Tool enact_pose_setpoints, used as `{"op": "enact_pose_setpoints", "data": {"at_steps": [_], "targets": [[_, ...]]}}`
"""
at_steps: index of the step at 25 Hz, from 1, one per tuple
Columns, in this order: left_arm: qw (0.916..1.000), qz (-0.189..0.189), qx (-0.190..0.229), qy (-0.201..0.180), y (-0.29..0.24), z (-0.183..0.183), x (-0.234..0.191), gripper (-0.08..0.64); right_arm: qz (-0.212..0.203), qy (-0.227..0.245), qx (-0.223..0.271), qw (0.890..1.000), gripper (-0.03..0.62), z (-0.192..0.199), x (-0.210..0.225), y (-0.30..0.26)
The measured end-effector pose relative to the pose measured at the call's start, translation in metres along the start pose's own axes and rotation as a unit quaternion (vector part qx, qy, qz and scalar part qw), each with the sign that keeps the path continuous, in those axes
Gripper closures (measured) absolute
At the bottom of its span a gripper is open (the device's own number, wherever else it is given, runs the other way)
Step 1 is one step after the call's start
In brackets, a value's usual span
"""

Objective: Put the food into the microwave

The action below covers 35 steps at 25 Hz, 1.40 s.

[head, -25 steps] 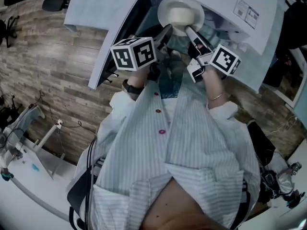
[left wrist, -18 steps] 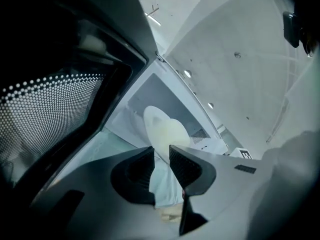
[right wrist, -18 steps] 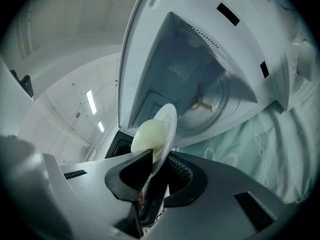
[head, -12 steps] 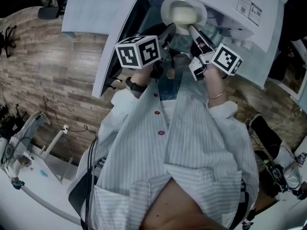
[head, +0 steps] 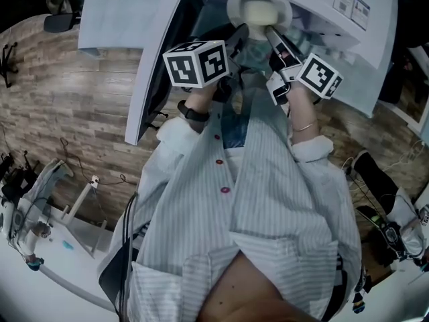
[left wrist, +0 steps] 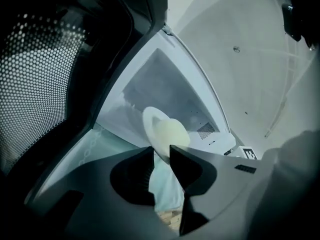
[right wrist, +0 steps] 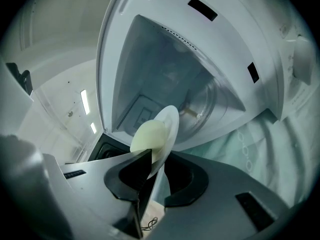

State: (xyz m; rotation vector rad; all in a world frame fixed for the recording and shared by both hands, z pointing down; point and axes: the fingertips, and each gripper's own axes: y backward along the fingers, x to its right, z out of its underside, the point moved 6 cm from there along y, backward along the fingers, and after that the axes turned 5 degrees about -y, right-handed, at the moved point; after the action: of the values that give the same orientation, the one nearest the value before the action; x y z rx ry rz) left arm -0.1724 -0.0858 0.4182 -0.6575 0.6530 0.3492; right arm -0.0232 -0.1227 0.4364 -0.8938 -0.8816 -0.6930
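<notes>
head view: a person in a striped shirt holds both tongs out to a white microwave, whose door stands swung open at the left. a white plate bearing a pale mound of food sits at the oven's open mouth, with the left gripper on its near left rim and the right gripper on its near right rim. a teal cloth shows just below the plate.

left gripper view: the jaws of the left gripper stand a narrow gap apart, closed on the rim of the plate. the food bulges past it, and the door's dotted mesh fills the left.

right gripper view: the right gripper pinches the plate (seen nearly edge-on) between close-set jaws, the food on its left face. beyond lies the open cavity with its glass turntable.
</notes>
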Motion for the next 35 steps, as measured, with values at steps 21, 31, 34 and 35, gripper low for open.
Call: {"op": "enact_pose_setpoints", "data": {"at_steps": [21,31,34,35], "targets": [[0.9996,-0.027,-0.001,-0.003,-0.051,-0.007,-0.028,0.457,0.065,0.092,0.013,0.994,0.482,-0.029,0.028,-0.033],[0.9994,-0.033,-0.003,-0.006,-0.065,-0.007,-0.028,0.449,0.112,0.165,0.012,0.980,0.463,-0.040,0.029,-0.034],[0.9993,-0.037,-0.003,-0.010,-0.069,-0.009,-0.028,0.448,0.119,0.177,0.011,0.977,0.456,-0.044,0.031,-0.036],[0.9991,-0.040,-0.002,-0.012,-0.070,-0.010,-0.029,0.448,0.119,0.177,0.010,0.977,0.454,-0.045,0.031,-0.038]]}}
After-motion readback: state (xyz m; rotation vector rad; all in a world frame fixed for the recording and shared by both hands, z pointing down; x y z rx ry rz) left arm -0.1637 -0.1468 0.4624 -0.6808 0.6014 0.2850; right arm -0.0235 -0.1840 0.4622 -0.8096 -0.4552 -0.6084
